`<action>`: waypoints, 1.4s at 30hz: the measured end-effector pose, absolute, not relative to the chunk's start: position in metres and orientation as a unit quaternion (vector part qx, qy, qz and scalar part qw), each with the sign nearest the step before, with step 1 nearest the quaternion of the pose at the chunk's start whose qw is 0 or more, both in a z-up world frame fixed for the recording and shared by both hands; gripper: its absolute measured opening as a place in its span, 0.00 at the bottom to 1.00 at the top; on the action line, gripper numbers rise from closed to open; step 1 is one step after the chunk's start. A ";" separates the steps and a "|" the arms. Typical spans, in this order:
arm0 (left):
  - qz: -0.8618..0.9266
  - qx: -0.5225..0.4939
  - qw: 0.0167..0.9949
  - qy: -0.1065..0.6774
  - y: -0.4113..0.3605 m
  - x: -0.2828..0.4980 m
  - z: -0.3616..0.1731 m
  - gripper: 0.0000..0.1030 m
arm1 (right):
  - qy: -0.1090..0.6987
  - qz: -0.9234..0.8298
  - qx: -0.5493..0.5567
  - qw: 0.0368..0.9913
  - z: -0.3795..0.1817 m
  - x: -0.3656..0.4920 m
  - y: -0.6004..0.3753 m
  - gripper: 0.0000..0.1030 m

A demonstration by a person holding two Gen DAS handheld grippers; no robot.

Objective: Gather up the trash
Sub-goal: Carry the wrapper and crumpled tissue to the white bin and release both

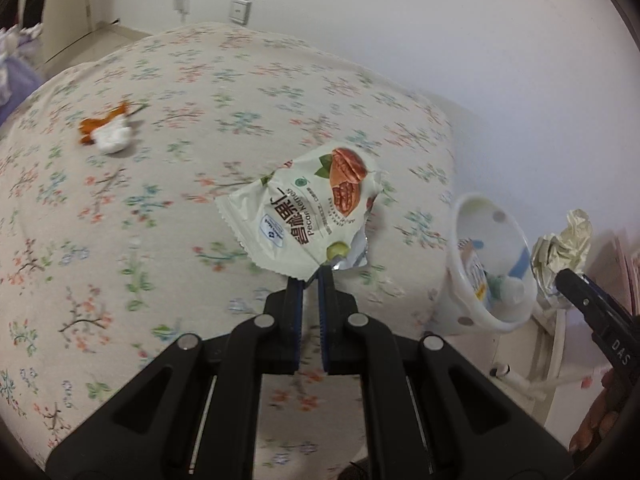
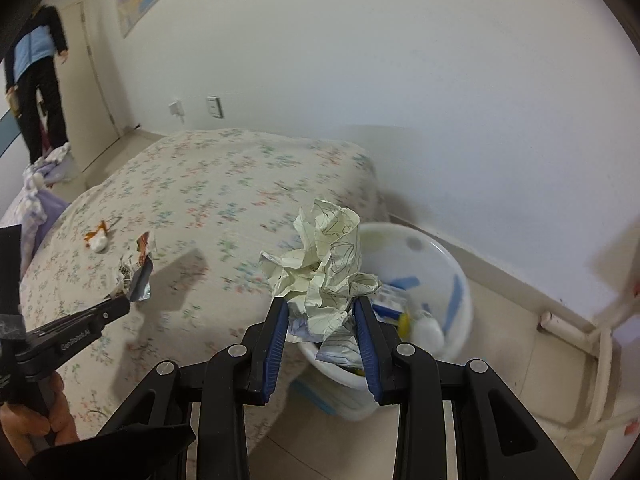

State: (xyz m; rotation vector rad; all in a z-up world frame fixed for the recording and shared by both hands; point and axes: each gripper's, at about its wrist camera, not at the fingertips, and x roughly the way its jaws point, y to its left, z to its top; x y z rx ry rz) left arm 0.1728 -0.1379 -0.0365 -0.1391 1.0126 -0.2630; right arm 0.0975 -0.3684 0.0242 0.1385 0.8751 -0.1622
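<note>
My left gripper is shut on the edge of a white pecan snack wrapper, held above the floral bed. In the right wrist view that same wrapper hangs from the left gripper at the left. My right gripper is shut on a crumpled ball of cream paper, just over the near rim of a white polka-dot bin. The bin stands on the floor beside the bed, with trash inside. A white wad with orange peel lies on the far left of the bed.
A white wall with a socket and switch runs behind the bed. White pipes run along the skirting at the right. A person stands by a door at far left, near a purple bundle on the floor.
</note>
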 end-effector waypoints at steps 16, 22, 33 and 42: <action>-0.294 0.040 0.828 0.476 -0.259 0.173 -0.045 0.08 | 0.434 -0.109 0.138 0.884 -0.006 0.088 -0.440 0.34; -0.319 0.095 0.812 0.480 -0.291 0.190 -0.056 0.28 | 0.431 -0.115 0.142 0.884 -0.007 0.088 -0.446 0.34; -0.324 0.109 0.815 0.468 -0.274 0.176 -0.049 0.75 | 0.429 -0.113 0.150 0.883 -0.005 0.093 -0.445 0.35; -0.288 0.116 0.809 0.500 -0.250 0.167 -0.052 0.86 | 0.422 -0.122 0.180 0.880 0.004 0.098 -0.443 0.81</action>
